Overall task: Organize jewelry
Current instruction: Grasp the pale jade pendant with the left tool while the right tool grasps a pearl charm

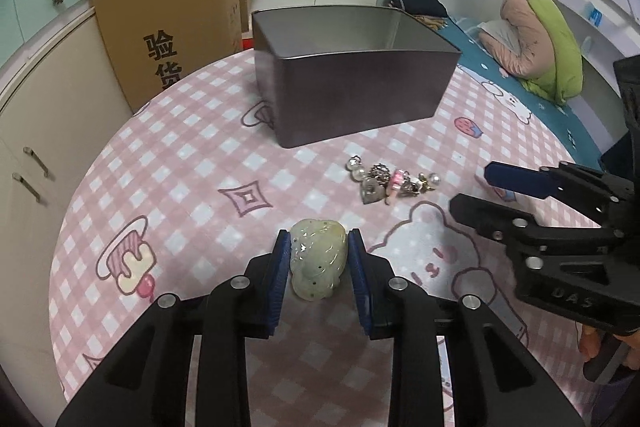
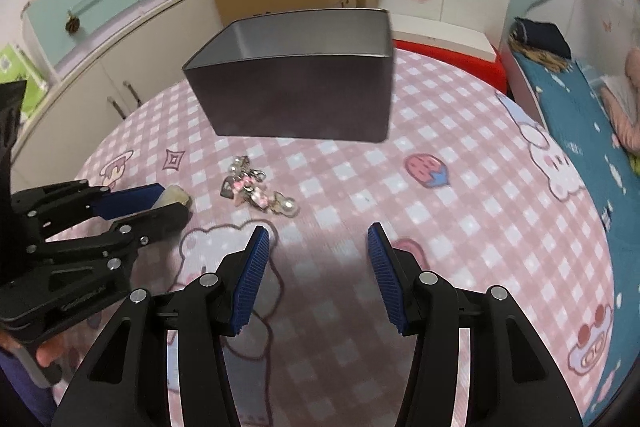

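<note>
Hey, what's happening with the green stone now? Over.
Left gripper shut on green stone. Right gripper open, empty. Charm bracelet between stone and tin box.

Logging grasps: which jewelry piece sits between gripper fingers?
The pale green jade pendant, flanked by the left gripper; the charm cluster lies untouched.

Bare checked table (image 2: 460, 187) lies open to the right of the charm cluster (image 2: 256, 189), reaching the metal tin (image 2: 304, 99) at the far side. On the left, the left hand-held gripper (image 2: 176, 201) blocks the near approach. The tin's tall walls bar any low pass beyond.
</note>
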The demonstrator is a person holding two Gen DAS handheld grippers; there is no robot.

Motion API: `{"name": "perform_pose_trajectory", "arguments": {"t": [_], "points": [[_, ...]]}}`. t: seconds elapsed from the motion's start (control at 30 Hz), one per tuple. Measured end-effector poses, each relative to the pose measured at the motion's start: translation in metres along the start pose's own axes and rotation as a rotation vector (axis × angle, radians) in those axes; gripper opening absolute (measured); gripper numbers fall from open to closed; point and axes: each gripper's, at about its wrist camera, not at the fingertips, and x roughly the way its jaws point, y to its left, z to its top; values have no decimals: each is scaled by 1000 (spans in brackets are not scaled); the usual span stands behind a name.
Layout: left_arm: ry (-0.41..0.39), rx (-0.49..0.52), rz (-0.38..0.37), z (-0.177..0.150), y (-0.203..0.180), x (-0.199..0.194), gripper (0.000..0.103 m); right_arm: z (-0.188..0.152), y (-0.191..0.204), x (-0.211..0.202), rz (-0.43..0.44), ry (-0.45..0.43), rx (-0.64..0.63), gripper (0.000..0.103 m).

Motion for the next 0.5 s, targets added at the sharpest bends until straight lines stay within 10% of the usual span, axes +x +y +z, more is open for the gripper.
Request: {"name": "perform_pose_trajectory", "arguments": {"t": [0.37, 0.5], "points": [[-8, -7, -25, -3, 6, -3, 27, 13, 16, 17, -37, 7, -106, 49], [-8, -11, -32, -2, 8, -3, 27, 17, 22, 18, -2, 16, -133, 29]]}}
